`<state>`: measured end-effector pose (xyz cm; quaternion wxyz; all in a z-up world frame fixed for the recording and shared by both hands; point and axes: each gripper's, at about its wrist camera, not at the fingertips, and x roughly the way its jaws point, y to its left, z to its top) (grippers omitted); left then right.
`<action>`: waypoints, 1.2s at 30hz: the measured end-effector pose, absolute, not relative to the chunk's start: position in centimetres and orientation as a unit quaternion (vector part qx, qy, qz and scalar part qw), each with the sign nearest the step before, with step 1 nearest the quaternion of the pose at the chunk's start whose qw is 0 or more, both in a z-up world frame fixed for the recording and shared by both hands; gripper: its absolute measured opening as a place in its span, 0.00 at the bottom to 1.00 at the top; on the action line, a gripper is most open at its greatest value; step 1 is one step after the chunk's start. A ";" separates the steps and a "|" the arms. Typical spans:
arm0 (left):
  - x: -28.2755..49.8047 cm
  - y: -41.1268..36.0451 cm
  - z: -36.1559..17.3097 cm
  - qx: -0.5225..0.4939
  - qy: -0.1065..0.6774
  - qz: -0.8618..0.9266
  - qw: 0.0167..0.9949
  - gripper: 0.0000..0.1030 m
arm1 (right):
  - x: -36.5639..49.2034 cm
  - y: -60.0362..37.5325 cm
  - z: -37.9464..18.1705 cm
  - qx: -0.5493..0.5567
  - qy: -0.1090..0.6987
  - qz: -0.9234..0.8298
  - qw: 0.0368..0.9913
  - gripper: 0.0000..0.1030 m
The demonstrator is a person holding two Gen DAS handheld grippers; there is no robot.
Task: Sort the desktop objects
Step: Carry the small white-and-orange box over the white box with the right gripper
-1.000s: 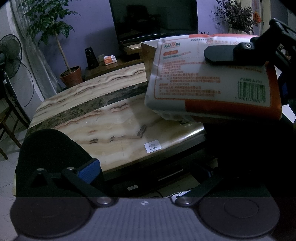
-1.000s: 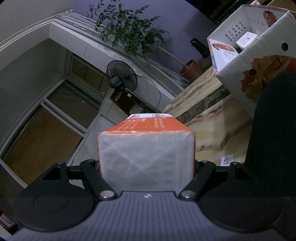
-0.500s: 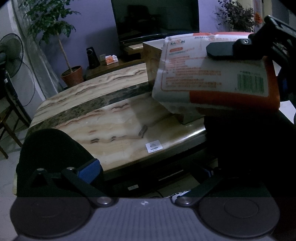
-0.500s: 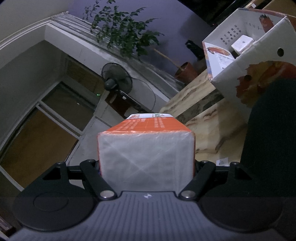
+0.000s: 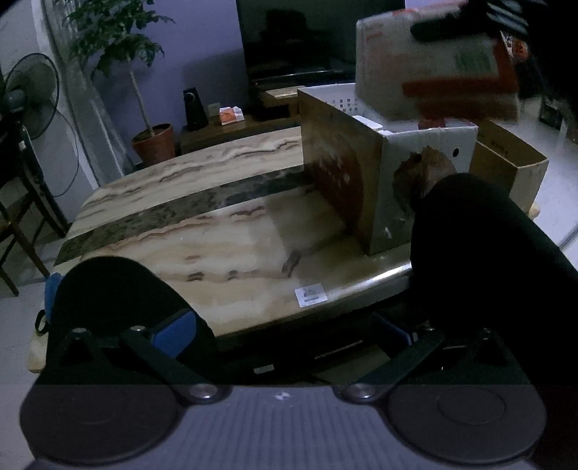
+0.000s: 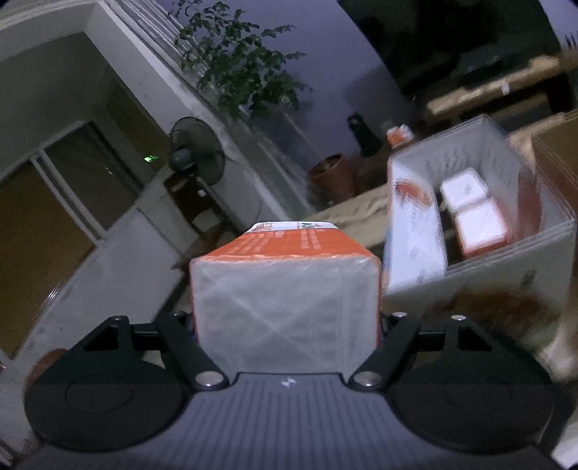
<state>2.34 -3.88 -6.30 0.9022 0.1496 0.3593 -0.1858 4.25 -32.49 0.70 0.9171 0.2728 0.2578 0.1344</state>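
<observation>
Dim purple walls, a potted plant (image 5: 151, 141) and a standing fan (image 5: 30, 97) back the left wrist view, where a marbled desk (image 5: 202, 231) fills the middle. On its right part stands an open cardboard box (image 5: 426, 170) printed with a brownish picture. Above that box hangs an orange-and-white tissue pack (image 5: 437, 68), blurred, with a dark finger of the right gripper (image 5: 466, 25) across its upper face. The left gripper (image 5: 285, 307) sits low and near, its jaws spread wide with only the desk's near edge showing between them.

From the right wrist view, the right gripper (image 6: 287, 325) pinches the tissue pack (image 6: 285, 311) by its two long sides, the clear-wrapped end facing the camera. Right of it lies the cardboard box (image 6: 412, 231), open, with what look like two small white packs (image 6: 473, 213) inside, though blur softens them. Farther left stand the fan (image 6: 197, 152) and the plant (image 6: 245, 68).
</observation>
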 end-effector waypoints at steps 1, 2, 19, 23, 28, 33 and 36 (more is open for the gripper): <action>2.4 -4.1 -6.2 0.154 0.356 -0.187 0.903 0.99 | 5.1 -33.0 1.6 0.258 0.263 0.128 0.921 0.76; 2.5 -4.3 -6.1 0.160 0.352 -0.188 0.903 0.99 | 5.9 -33.4 2.4 0.244 0.268 0.120 0.924 0.76; 4.7 -6.0 -6.7 0.186 0.334 -0.233 0.894 0.99 | 18.4 -37.4 0.5 0.126 0.482 0.005 0.867 0.75; 5.7 -6.0 -7.3 0.178 0.340 -0.239 0.892 0.99 | 20.0 -37.0 -0.4 0.108 0.528 -0.011 0.842 0.75; 7.2 -5.1 -7.4 0.138 0.354 -0.243 0.892 0.99 | 22.2 -36.9 -1.7 0.099 0.575 -0.017 0.812 0.75; 7.8 -4.6 -7.3 0.112 0.356 -0.240 0.896 0.99 | 24.1 -36.5 -2.8 0.077 0.623 -0.014 0.779 0.75; 7.7 -4.7 -7.3 0.113 0.354 -0.241 0.897 0.99 | 25.0 -36.4 -3.2 0.060 0.646 -0.016 0.761 0.74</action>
